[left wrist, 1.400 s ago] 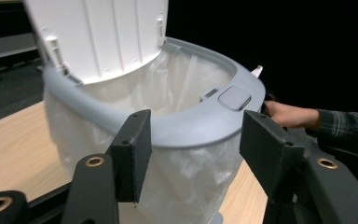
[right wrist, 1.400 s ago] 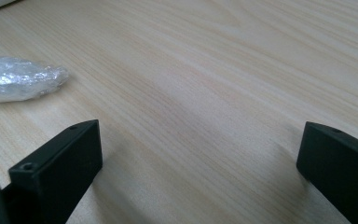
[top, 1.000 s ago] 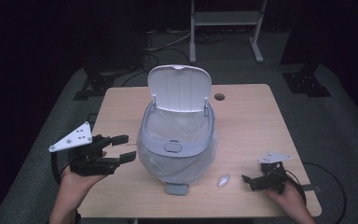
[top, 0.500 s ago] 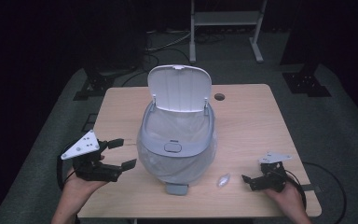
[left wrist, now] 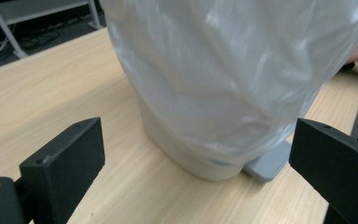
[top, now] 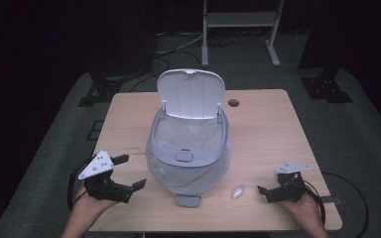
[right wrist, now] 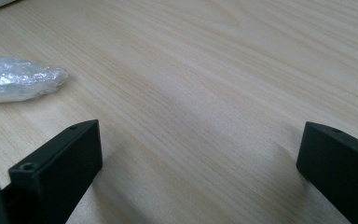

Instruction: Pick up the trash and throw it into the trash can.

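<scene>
Currently the left gripper (top: 130, 172) sits low beside the bag-lined bin (top: 188, 158) at the table's (top: 268, 124) centre, its jaws having just opened wide with nothing between them. The right gripper (top: 264, 191) rests open near the crumpled plastic wad (top: 238, 191). Risk — a careless pinch could snag the thin liner (left wrist: 223, 84) and tear it, or nudge the light bin so its raised lid (top: 191, 94) drops shut.
</scene>
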`<state>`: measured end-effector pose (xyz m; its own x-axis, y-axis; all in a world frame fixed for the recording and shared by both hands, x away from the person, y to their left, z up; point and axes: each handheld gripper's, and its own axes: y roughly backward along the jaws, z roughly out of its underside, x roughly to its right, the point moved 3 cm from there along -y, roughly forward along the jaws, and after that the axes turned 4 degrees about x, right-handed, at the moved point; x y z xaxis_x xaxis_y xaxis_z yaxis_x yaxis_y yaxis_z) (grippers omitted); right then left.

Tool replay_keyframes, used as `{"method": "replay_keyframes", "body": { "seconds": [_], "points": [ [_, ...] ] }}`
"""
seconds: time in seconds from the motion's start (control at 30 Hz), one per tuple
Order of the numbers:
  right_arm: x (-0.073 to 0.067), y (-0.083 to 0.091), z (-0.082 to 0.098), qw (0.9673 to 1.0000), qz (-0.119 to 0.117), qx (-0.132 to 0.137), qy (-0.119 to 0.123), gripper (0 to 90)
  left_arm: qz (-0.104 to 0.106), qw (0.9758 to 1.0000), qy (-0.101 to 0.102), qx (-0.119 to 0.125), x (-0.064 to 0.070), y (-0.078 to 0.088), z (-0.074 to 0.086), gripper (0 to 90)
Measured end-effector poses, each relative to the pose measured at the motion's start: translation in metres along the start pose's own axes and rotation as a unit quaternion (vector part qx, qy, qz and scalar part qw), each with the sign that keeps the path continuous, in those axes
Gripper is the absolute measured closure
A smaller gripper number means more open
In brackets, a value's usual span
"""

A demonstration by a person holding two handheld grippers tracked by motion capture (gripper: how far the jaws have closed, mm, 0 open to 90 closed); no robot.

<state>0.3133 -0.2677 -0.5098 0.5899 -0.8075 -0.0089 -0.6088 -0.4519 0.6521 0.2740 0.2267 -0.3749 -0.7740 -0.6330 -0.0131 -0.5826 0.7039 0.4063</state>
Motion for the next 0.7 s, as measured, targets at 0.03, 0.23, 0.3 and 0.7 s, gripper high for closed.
{"method": "replay_keyframes", "body": {
  "seconds": [0.03, 0.23, 0.3, 0.7],
  "points": [
    [0.0, 0.0, 0.0, 1.0, 0.0, 0.0, 0.0, 0.0, -0.001, 1.0, 0.001, -0.001, 0.0, -0.001, 0.002, 2.0],
    [0.0, 0.0, 0.0, 1.0, 0.0, 0.0, 0.0, 0.0, -0.01, 0.9999, 0.001, -0.012, -0.003, -0.006, 0.015, 1.7],
    [0.0, 0.0, 0.0, 1.0, 0.0, 0.0, 0.0, 0.0, -0.012, 0.9998, 0.0, -0.019, -0.003, -0.008, 0.019, 1.7],
    [0.0, 0.0, 0.0, 1.0, 0.002, 0.0, -0.002, 0.0, -0.032, 0.9975, -0.002, -0.063, -0.012, -0.024, 0.052, 1.7]
  ]
}}
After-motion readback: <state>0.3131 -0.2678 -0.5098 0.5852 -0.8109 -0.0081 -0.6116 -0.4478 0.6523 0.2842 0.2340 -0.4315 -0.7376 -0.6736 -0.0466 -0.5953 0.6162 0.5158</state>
